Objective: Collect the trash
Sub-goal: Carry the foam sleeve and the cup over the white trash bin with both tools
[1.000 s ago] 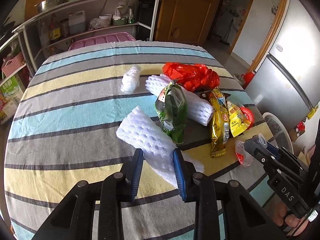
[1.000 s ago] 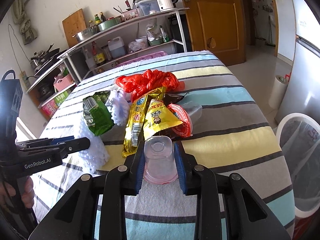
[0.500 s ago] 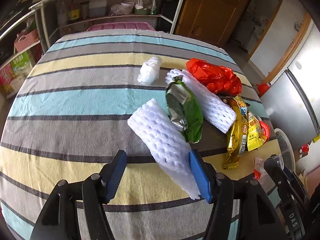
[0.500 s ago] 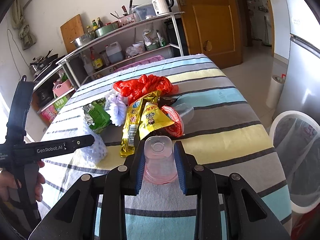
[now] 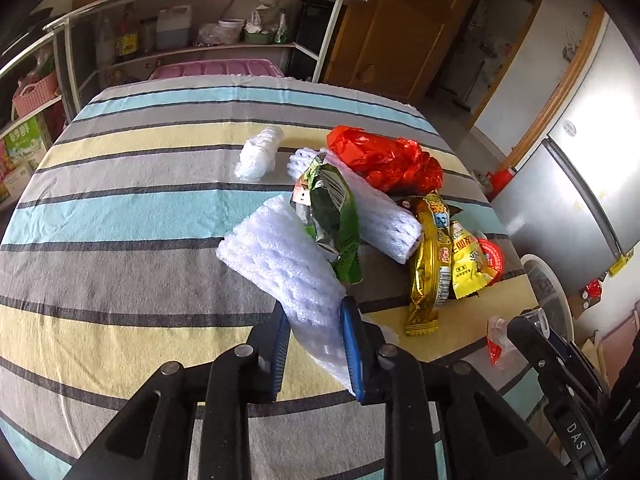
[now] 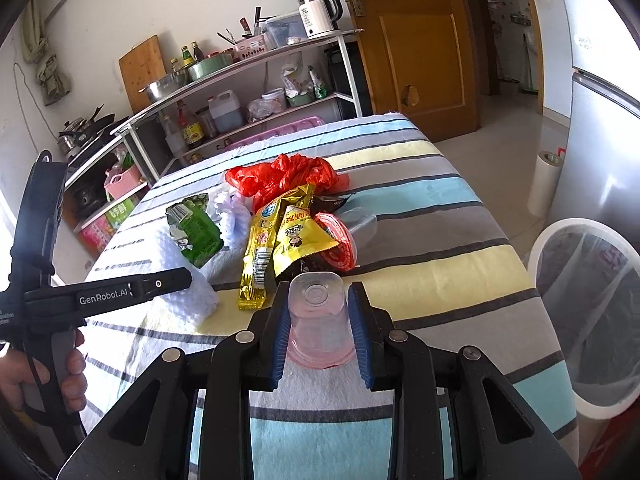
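My left gripper [image 5: 314, 344] is shut on the near end of a white foam net sleeve [image 5: 276, 264] that lies on the striped tablecloth [image 5: 132, 216]. A green snack bag [image 5: 332, 220] leans on the sleeve's far end. My right gripper [image 6: 320, 316] is shut on a clear plastic cup [image 6: 318, 312], held upside down above the table. Behind the cup lie yellow snack wrappers [image 6: 280, 240], a red lid [image 6: 338, 244], a red plastic bag [image 6: 284, 178] and a second foam sleeve [image 5: 380, 216]. A crumpled white plastic wad [image 5: 258, 154] lies further back.
A white bin with a clear liner [image 6: 588, 308] stands on the floor right of the table. A metal shelf rack [image 6: 248, 96] with bottles and pots stands behind the table. A fridge [image 5: 580, 200] stands at the right, a wooden door [image 6: 412, 40] behind.
My left gripper opened wide half a second ago and has now shut on the near end of the foam sleeve. The right gripper keeps the cup and has risen slightly.
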{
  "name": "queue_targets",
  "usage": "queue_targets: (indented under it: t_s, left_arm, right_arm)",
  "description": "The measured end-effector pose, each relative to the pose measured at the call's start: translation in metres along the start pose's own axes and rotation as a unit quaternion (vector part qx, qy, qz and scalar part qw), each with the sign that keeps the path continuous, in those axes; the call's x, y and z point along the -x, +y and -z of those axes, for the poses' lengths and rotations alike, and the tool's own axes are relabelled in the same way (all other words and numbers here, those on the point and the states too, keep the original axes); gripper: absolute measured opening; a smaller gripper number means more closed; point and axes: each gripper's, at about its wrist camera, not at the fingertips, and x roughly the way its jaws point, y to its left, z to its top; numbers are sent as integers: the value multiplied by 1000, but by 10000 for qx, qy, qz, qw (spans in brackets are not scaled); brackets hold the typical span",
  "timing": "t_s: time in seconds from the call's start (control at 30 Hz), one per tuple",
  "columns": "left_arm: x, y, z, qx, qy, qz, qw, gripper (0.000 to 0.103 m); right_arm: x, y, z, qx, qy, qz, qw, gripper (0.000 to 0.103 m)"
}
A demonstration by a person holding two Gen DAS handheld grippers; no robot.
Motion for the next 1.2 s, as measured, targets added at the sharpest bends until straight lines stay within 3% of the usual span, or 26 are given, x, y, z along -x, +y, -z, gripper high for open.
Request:
queue_targets:
  t_s: [0.13,0.37,0.73,1.2]
  left_arm:
    - [15,-9,6,-483,-124,-97,9987,25]
    - [41,-23,10,-907,-257,127,9955,24]
    - [41,-62,20,-1608,-139,363,9862,24]
    - [27,-162,24,-2892,2,968,9524,24]
  right_arm:
    - [11,0,0,-17,-146,21,9999,29]
    - [26,1,-1,-29,-285,83,9996,30]
    - [38,-2,2,-79,-346,223,9991,29]
    - [83,-63,7,-640,-677,863,9919,30]
